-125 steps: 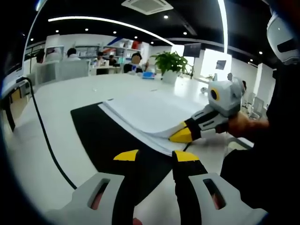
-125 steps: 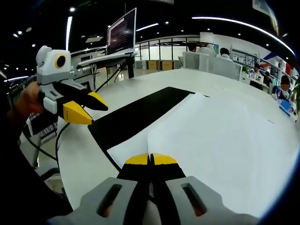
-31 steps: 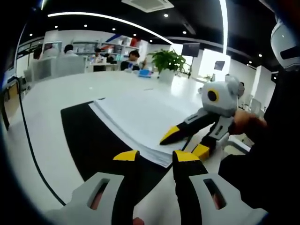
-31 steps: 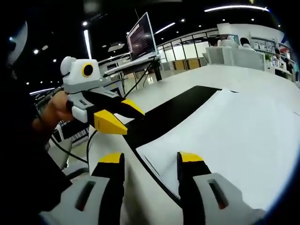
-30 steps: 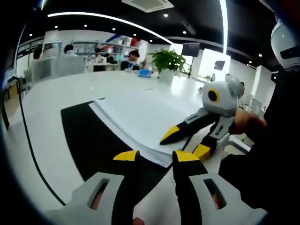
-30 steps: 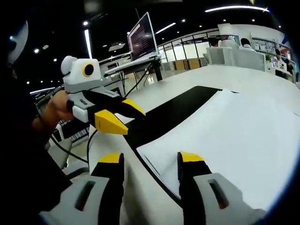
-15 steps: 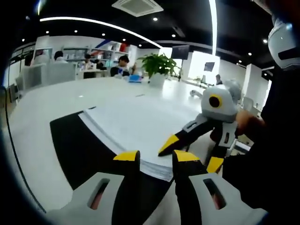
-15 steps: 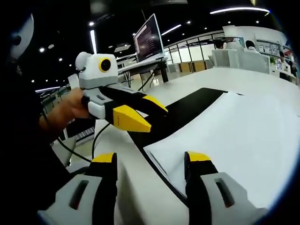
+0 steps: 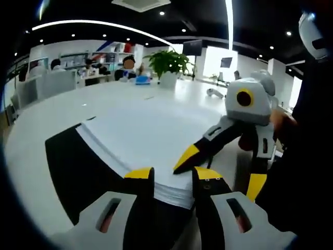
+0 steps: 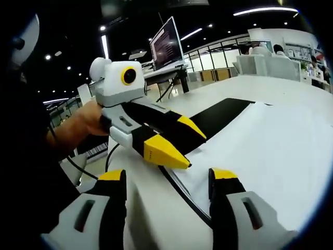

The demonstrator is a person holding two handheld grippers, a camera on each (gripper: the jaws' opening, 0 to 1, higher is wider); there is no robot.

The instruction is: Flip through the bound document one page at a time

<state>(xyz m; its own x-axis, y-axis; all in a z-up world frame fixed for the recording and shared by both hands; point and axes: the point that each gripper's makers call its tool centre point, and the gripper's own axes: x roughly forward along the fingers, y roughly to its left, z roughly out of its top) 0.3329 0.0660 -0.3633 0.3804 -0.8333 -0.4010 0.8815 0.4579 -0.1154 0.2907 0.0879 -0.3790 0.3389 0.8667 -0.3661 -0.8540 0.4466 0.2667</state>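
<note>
I am bringing my parted left gripper (image 10: 179, 143) toward the bound document (image 9: 140, 133) corner at 6 o'clock, my right gripper (image 9: 218, 174) gaping wide, readying another page turn.

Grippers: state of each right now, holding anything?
Left gripper: open, holding nothing, tips at the near corner of the document.
Right gripper: open wide, holding nothing, by the same corner.
</note>
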